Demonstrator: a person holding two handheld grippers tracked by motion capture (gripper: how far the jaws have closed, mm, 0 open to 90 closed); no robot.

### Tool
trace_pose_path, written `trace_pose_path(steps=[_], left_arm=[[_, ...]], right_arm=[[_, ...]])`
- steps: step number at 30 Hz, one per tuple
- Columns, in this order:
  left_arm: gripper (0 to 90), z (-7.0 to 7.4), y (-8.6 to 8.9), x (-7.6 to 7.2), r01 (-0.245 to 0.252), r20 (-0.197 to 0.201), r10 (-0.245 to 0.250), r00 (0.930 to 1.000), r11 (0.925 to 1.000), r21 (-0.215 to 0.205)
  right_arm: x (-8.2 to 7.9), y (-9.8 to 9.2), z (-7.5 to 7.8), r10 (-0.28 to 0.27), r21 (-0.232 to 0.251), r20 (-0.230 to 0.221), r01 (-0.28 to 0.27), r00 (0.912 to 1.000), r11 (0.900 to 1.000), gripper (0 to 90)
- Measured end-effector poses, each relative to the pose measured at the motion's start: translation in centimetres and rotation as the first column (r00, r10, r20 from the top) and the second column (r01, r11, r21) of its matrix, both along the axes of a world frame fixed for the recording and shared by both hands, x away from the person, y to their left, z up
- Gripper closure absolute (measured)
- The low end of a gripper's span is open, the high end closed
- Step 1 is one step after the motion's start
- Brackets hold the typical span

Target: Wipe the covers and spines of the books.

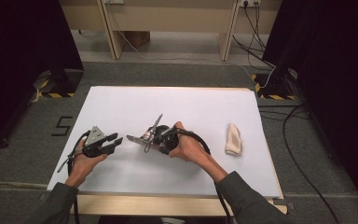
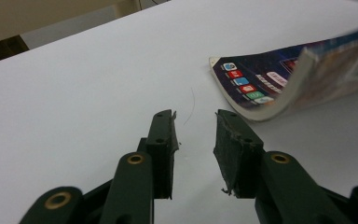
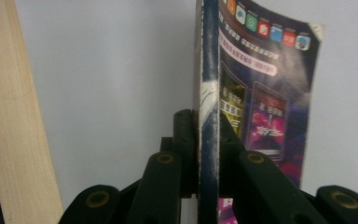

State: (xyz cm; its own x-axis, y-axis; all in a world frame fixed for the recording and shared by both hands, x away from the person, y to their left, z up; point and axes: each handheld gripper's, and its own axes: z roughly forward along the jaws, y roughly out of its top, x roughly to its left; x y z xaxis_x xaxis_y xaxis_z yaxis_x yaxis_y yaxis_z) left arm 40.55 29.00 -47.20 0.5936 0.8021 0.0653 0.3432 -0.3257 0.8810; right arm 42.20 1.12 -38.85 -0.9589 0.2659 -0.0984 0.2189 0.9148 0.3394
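One white-topped rectangular counter (image 1: 121, 107) with a pale wooden front edge carries two loose things: one thin glossy magazine with a dark purple-blue printed cover (image 1: 145, 135) and one small cream-coloured folded cloth (image 1: 233, 139).

There are two sets of tongs, one in each of the person's hands. The left tongs (image 1: 114, 142) sit at the left of the counter, held low over the white surface by the left hand (image 1: 85, 158), with a grey three-cornered plate on top. In the left gripper view the left tongs (image 2: 194, 135) stand parted with a clear gap of white counter between the two black jaws, and nothing is between them. Just ahead and to the right in that view lies the magazine (image 2: 279, 84), its cover curling up so the pale page edges show, and a row of small coloured icons runs along its corner.

The right tongs (image 1: 156, 137) are near the counter's middle, held by the right hand (image 1: 189, 147). In the right gripper view the right tongs (image 3: 209, 126) are closed tight on the magazine (image 3: 261, 93) at its spine edge, the two jaws pressing from either side, the cover fanned out to the right.

The cloth lies alone, well apart to the right of the right hand. Two dark sleeves enter from the bottom of the high view.
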Motion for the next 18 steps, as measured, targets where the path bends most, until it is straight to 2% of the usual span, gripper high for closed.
trace_pose_path(steps=[4,8,11,15,18], left_arm=[[66.9,-0.1,0.1,0.1,-0.003,-0.007,0.003,1.0,1.0,0.003],[66.6,-0.2,0.2,0.1,-0.009,-0.022,0.009,0.9997,0.9999,0.007],[66.1,-0.3,0.2,0.2,-0.013,-0.033,0.013,0.9994,0.9999,0.009],[65.3,-0.3,0.2,0.2,-0.01,-0.047,0.01,0.9988,0.9999,0.009],[63.2,-0.5,0.2,0.2,-0.016,-0.068,0.015,0.9976,0.9998,-0.013]], right_arm=[[-0.6,0.3,-1.8,0.003,-0.017,-0.031,-0.004,0.9995,1.0,82.3],[-1.1,0.4,-3.1,0.004,-0.006,-0.048,-0.005,0.9988,1.0,80.7],[-1.5,0.4,-3.5,0.017,-0.012,-0.032,-0.017,0.9994,1.0,79.6],[-2.1,0.3,-4.1,0.007,0.004,-0.044,-0.006,0.999,1.0,74.6],[-2.4,0.2,-4.5,-0.003,0.023,-0.054,0.005,0.9985,1.0,70.3]])
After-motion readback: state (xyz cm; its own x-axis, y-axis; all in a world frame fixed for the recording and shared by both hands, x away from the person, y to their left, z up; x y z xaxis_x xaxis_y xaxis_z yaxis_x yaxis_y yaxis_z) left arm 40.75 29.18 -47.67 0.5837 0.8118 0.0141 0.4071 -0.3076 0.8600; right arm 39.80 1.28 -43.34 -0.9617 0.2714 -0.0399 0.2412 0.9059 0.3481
